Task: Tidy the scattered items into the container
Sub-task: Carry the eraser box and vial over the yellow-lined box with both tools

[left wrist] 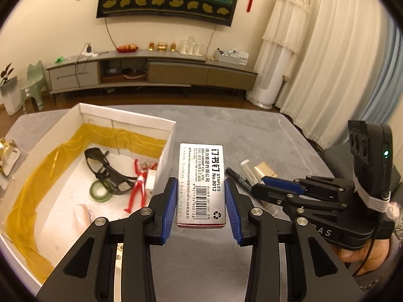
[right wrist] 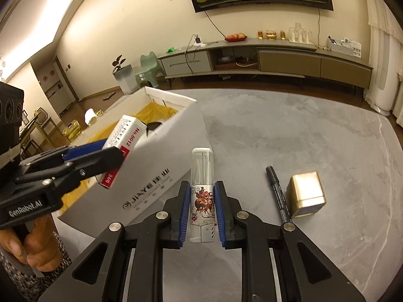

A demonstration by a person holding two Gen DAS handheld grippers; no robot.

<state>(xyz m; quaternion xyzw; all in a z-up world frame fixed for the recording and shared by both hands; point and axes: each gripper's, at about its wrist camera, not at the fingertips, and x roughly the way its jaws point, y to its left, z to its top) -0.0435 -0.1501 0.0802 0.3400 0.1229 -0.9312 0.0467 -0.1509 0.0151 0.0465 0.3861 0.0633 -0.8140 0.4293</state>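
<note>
My left gripper point(left wrist: 200, 202) is shut on a silver and red staple box point(left wrist: 201, 183), held just right of the white cardboard container point(left wrist: 126, 123). From the right wrist view the staple box point(right wrist: 126, 136) hangs over the container's near wall point(right wrist: 161, 176). My right gripper point(right wrist: 202, 211) is shut on a clear tube with a cartoon print point(right wrist: 202, 193), low over the grey table. The tube's clear end point(left wrist: 248, 171) pokes out of the right gripper point(left wrist: 259, 186). Inside the container lie black goggles point(left wrist: 105, 173), a red toy figure point(left wrist: 138, 186) and a green tape roll point(left wrist: 100, 191).
A black marker point(right wrist: 278, 193) and a gold box point(right wrist: 306, 193) lie on the grey table point(right wrist: 302, 138) right of the tube. Gold-wrapped things point(left wrist: 7, 156) sit left of the container. A person's hand point(right wrist: 32, 246) holds the left gripper's handle.
</note>
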